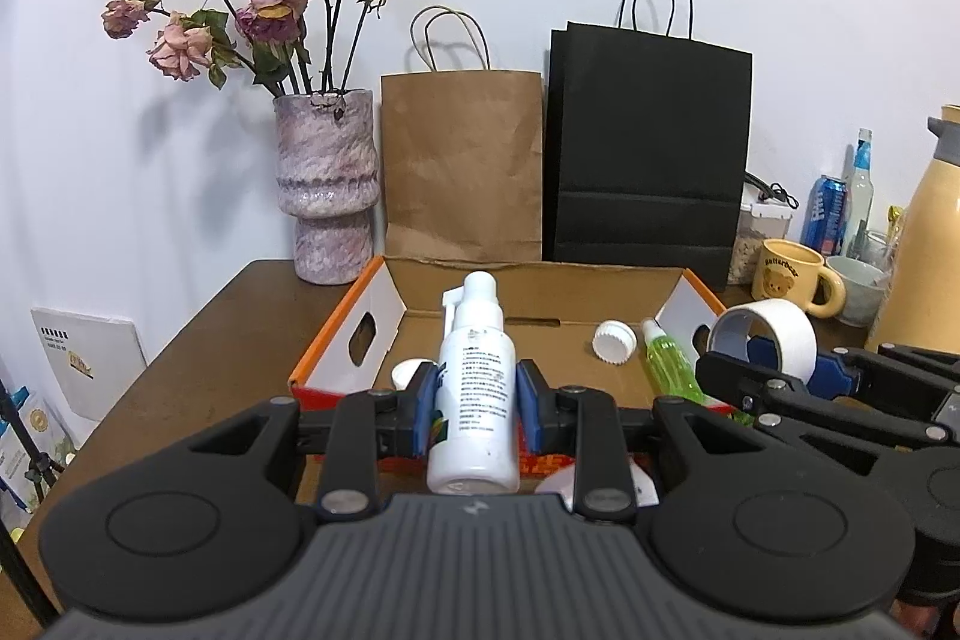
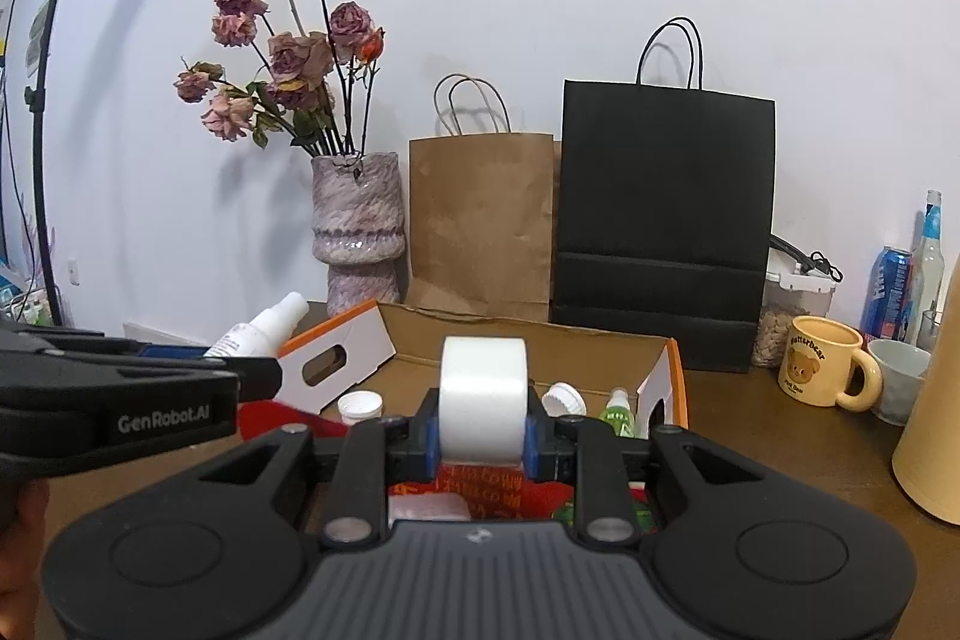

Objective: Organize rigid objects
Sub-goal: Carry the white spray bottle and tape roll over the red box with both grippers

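My left gripper is shut on a white spray bottle, held upright above the near edge of an open cardboard box with orange rims. My right gripper is shut on a white tape roll, held above the same box. The tape roll and the right gripper show at the right of the left wrist view. The spray bottle shows at the left of the right wrist view. Inside the box lie a green bottle, a white cap and another white cap.
Behind the box stand a vase of dried roses, a brown paper bag and a black paper bag. To the right are a yellow bear mug, a bowl, a blue can, a glass bottle and a tan jug.
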